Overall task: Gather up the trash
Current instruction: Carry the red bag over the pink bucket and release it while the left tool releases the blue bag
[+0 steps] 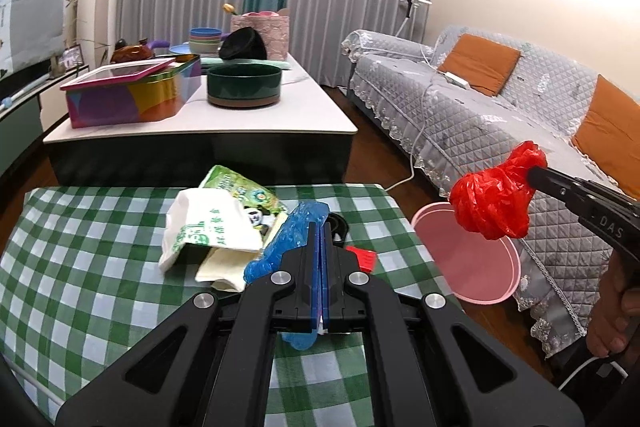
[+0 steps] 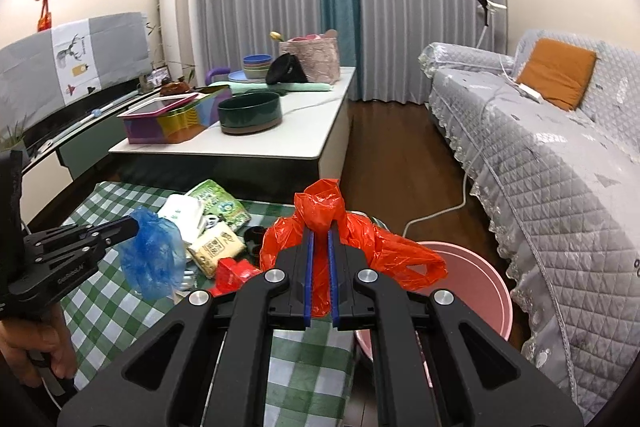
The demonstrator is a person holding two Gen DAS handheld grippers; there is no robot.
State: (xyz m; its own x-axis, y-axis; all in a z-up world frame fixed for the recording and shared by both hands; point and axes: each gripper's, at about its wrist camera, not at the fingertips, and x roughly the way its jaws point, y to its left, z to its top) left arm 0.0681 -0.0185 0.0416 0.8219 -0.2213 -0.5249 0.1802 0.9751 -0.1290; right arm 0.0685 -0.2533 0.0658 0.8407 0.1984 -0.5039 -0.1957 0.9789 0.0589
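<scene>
Clamped between the blue pads of the left claw [image 1: 321,243] is a crumpled blue plastic bag [image 1: 286,241], its jaws pressed together on the thin film; seen from the right wrist, the bag hangs off the claw's tip above the checked cloth. Just as tightly, the right claw [image 2: 321,233] grips a bunched red plastic bag [image 2: 320,205], whose loose handles spill out to either side of the fingers. Both claws point forward and downward, each held by a hand on the grip below: the left hand [image 2: 38,351] shows at the lower edge of the right wrist view, the right hand [image 1: 614,311] at the edge of the left wrist view. The red bag is held in the air beside the low counter [image 1: 80,267], over the pink bin [image 1: 480,259] that stands on the floor between the counter and the grey sofa [image 1: 500,115]. More trash lies on the green checked cloth ahead of the left claw: a white tissue wrapper [image 1: 208,223], a green panda-print packet [image 1: 244,191] and a small red scrap [image 1: 362,257]. Beyond stands a white coffee table [image 1: 260,119] carrying a colourful tin [image 1: 132,99] and a dark green bowl [image 1: 244,85].
</scene>
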